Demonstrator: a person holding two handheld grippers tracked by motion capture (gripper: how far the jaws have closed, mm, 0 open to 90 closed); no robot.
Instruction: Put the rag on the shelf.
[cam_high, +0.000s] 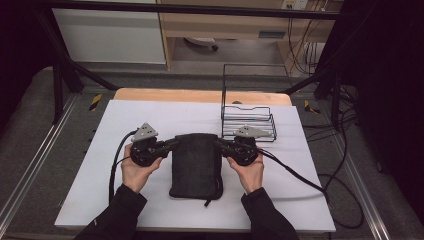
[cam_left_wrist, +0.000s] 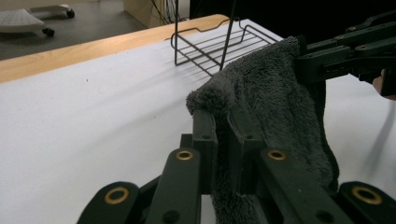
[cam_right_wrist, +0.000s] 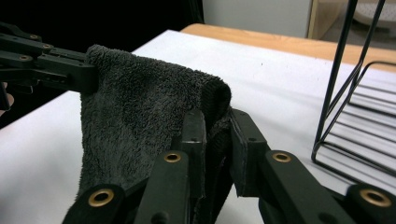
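A dark grey folded towel lies in the middle of the white sheet, its far edge lifted off the surface. My left gripper is shut on the towel's far left corner; in the left gripper view the fluffy towel is pinched between my left gripper's jaws. My right gripper is shut on the far right corner, and in the right gripper view the towel hangs from my right gripper's jaws. Each view shows the other gripper holding the opposite corner.
A black wire rack stands just behind the right gripper, at the back right of the white sheet. Beyond it runs the wooden table edge. Black cables trail from both grippers toward the table's sides.
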